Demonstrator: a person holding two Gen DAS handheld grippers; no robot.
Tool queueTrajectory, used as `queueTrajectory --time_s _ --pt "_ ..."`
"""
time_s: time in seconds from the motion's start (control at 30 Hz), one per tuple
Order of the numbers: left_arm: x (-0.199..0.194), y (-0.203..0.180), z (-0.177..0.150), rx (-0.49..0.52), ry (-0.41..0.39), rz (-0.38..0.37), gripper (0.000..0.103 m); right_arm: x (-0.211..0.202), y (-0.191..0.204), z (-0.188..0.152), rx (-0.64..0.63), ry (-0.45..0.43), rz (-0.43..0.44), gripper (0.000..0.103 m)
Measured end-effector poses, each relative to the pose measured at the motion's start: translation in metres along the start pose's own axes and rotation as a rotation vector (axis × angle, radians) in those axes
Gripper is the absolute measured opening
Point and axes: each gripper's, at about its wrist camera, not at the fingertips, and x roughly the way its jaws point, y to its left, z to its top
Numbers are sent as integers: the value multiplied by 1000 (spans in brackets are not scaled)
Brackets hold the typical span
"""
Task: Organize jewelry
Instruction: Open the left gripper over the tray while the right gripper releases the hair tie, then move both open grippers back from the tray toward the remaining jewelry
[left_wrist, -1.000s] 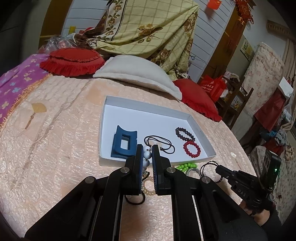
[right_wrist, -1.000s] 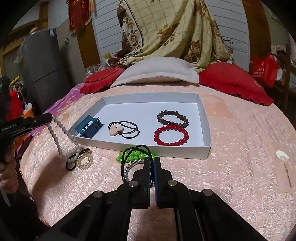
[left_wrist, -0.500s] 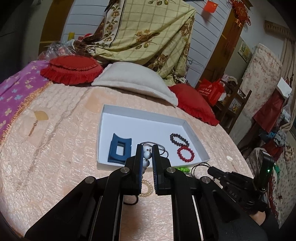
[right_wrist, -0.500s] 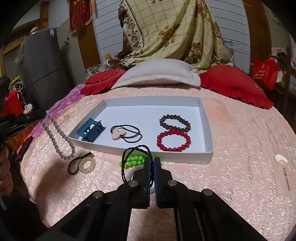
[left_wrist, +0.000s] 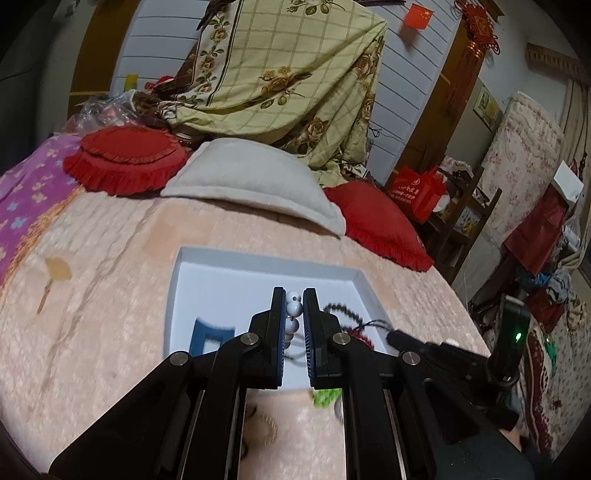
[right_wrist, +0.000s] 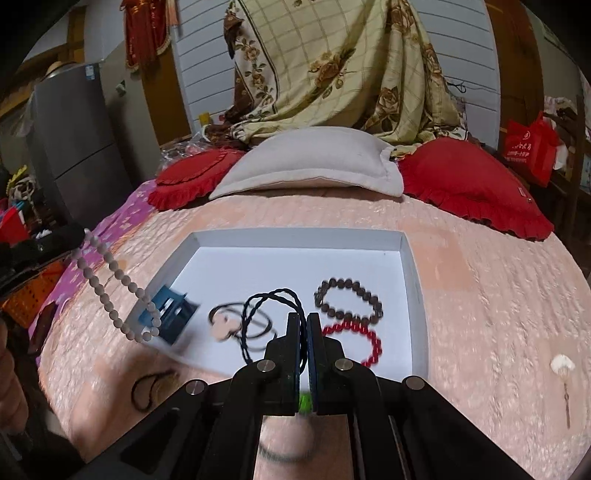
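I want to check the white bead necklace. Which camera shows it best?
The right wrist view: the white bead necklace hangs in a long loop from the left tongs. The left wrist view shows only a few beads.

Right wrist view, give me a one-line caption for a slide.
Right gripper pinches a black braided hair tie above the white tray, while a white bead strand hangs from the left gripper.

Bed (right_wrist: 480, 295), peach quilted cover. Resting on it: white tray (right_wrist: 413, 295), grey pillow (right_wrist: 314, 162), two red cushions (right_wrist: 469, 177), black-and-gold hair tie (right_wrist: 151, 384).
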Motion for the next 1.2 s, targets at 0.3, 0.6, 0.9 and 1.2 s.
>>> queueTrajectory --time_s 0.3,0.6,0.9,1.2 --pt "71 24 30 -75 -17 7 7 59 -5 15 65 61 32 3" --pt "127 84 11 -173 131 155 7 113 -1 25 165 126 52 3" --pt "133 80 3 -81 163 260 8 123 4 22 141 144 -21 3" --pt "139 82 -2 -59 186 296 43 121 -3 21 166 141 -8 34"
